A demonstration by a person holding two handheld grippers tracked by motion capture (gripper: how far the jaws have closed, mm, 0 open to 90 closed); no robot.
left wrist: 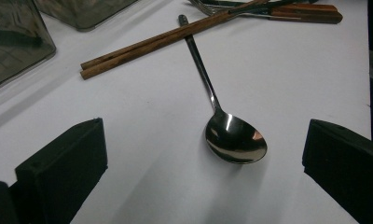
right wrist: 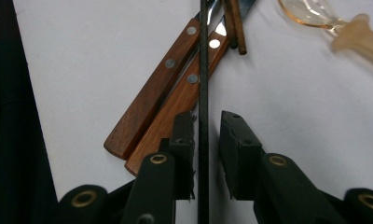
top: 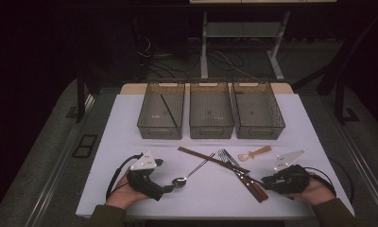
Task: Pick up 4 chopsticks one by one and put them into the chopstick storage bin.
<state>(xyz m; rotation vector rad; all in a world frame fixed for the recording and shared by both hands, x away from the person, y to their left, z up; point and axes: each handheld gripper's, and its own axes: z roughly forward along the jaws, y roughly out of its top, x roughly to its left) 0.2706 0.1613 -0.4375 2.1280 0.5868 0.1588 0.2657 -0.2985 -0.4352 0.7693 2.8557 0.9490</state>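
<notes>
Sorting barely begun: one black chopstick (top: 168, 110) already lies in the left bin (top: 161, 132), right gripper (right wrist: 207, 122) jaws nearly closed around another black chopstick (right wrist: 203, 70), left gripper (left wrist: 203, 154) wide open over the metal spoon (left wrist: 235, 140), remaining cutlery on the table (top: 130, 123).

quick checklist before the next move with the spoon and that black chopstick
1. Left gripper jaws wide apart with the metal spoon bowl between them: ok.
2. Spoon free to lift: not ok, its handle tip lies under the wooden chopsticks.
3. Right gripper lined up on the black chopstick, which runs between its jaws: ok.
4. Right jaws clamped on it: cannot tell, a gap shows on one side.
5. Wooden-handled knife and fork lie under the black chopstick, may get dragged: not ok.
6. Three bins upright, middle and right ones hold nothing: ok.
</notes>
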